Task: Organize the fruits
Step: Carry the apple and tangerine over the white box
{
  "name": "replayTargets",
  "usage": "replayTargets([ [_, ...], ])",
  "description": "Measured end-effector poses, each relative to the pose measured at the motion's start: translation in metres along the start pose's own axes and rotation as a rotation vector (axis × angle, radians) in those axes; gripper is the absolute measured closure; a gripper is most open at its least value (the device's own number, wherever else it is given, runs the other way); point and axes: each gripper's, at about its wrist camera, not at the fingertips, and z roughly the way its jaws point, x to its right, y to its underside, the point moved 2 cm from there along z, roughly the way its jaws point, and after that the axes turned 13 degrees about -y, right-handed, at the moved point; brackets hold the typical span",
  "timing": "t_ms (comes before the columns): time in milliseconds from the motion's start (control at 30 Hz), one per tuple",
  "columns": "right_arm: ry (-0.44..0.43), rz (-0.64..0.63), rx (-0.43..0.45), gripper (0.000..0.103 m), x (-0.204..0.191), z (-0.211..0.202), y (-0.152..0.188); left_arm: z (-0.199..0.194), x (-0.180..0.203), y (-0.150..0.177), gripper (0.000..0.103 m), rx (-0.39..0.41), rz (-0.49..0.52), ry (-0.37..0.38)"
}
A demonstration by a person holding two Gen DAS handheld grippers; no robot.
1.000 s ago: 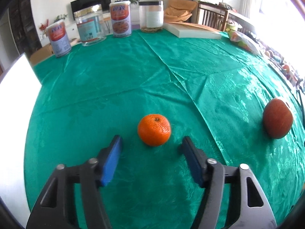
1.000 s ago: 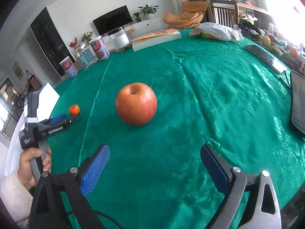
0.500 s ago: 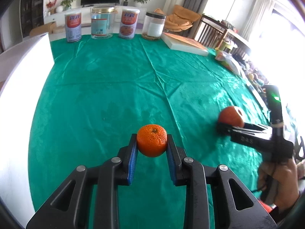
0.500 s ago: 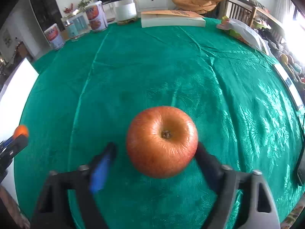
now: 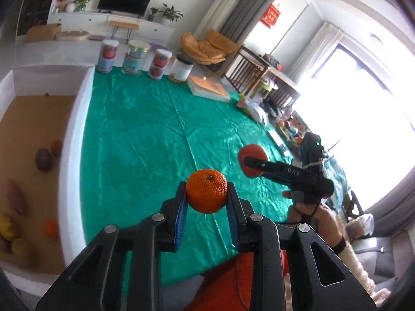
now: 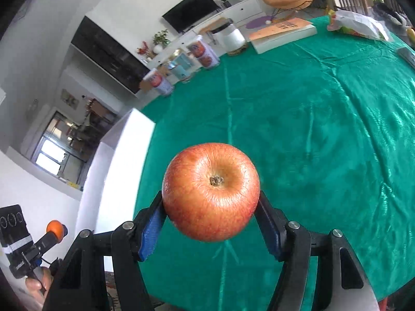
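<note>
While the green tablecloth (image 6: 324, 129) spreads below both tools, I see the white box (image 5: 75, 140) at its left edge holding several fruits. My right gripper (image 6: 211, 220) clamps the apple (image 6: 211, 191) above the cloth; my left gripper (image 5: 206, 207) pinches the mandarin (image 5: 206, 190) beside the box.

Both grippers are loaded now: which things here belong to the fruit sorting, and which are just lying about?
Job:
- tangerine in left gripper
- apple in right gripper
- white box holding fruit

Lying about:
- cans
- jar
- book
</note>
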Motion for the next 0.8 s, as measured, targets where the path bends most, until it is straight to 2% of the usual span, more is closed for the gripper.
replayTargets([
  [167, -0.138, -0.091, -0.069, 0.037, -0.08, 0.04, 0.009, -0.058, -0.048, -0.015, 0.075, 0.069, -0.076, -0.036],
  [267, -0.208, -0.143, -0.125, 0.037, -0.125, 0.071, 0.016, -0.081, -0.083, -0.021, 0.075, 0.118, -0.112, -0.116],
  [367, -0.28, -0.169, -0.189, 0.037, -0.163, 0.106, 0.025, -0.087, -0.123, -0.021, 0.075, 0.133, -0.153, -0.212],
  [500, -0.315, -0.191, -0.263, 0.037, -0.197, 0.151, 0.031, -0.069, -0.175, -0.012, 0.075, 0.083, -0.217, -0.291],
  [633, -0.298, -0.236, -0.312, 0.037, -0.222, 0.188, 0.032, -0.035, -0.214, 0.001, 0.075, -0.008, -0.255, -0.351],
  [800, -0.257, -0.322, -0.415, 0.037, -0.248, 0.237, 0.04, -0.004, -0.251, 0.018, 0.075, -0.114, -0.279, -0.403],
])
